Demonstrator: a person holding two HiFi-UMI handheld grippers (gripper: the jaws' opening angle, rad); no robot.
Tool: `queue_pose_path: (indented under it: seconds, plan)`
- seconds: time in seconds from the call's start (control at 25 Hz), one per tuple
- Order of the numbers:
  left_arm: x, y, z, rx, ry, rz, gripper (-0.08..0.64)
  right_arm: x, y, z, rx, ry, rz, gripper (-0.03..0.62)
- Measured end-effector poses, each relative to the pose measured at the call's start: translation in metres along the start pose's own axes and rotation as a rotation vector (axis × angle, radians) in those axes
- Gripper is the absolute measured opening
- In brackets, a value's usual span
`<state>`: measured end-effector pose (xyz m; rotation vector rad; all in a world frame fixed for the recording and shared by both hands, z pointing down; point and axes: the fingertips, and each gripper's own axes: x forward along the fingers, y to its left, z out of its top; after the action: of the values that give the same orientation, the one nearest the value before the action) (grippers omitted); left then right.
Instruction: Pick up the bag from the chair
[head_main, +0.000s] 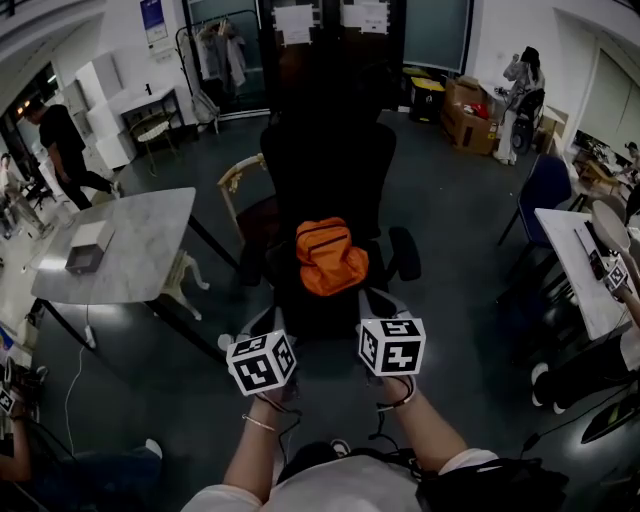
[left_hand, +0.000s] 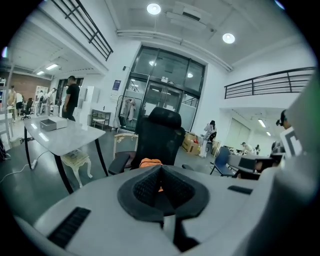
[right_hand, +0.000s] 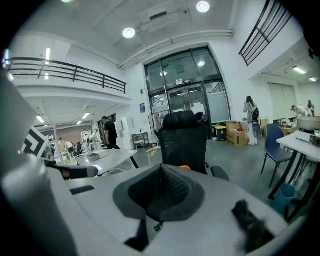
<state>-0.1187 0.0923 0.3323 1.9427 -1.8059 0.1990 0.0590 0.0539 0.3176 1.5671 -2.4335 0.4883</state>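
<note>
L claw (left_hand: 161, 172) & R claw (right_hand: 161, 170) both clenched, empty; open them before reaching orange bag (head_main: 330, 257) on chair (head_main: 325, 165), then pinch its top.

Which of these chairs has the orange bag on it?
The black office chair in the middle: the orange bag lies on its seat. The blue chair at right and the pale wooden chair show none.

Closed hand-held gripper (left_hand: 161, 171) faces orange bag (left_hand: 149, 162) on chair (left_hand: 160, 132).
</note>
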Motion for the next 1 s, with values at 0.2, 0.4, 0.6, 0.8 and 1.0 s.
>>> queue_pose_path:
  seconds: [0.2,0.4,0.6,0.8,1.0]
  plan:
    - [0.003,-0.007,-0.004,0.017,0.015,-0.004,0.012,-0.003,-0.01,-0.01,0.023,0.016,-0.015,0.032]
    - [0.011,-0.01,-0.009,0.021,0.031,-0.012,0.012,-0.001,-0.019,-0.014,0.027,0.027,-0.033,0.032]
    - [0.025,-0.012,-0.006,0.022,0.033,-0.021,0.012,0.011,-0.026,-0.009,0.037,0.022,-0.04,0.032]
    - [0.047,-0.013,0.011,0.02,0.017,-0.032,0.012,0.025,-0.033,0.01,0.02,-0.002,-0.047,0.032]
    - [0.075,-0.016,0.031,0.024,-0.004,-0.054,0.012,0.049,-0.046,0.027,0.019,-0.021,-0.066,0.032]
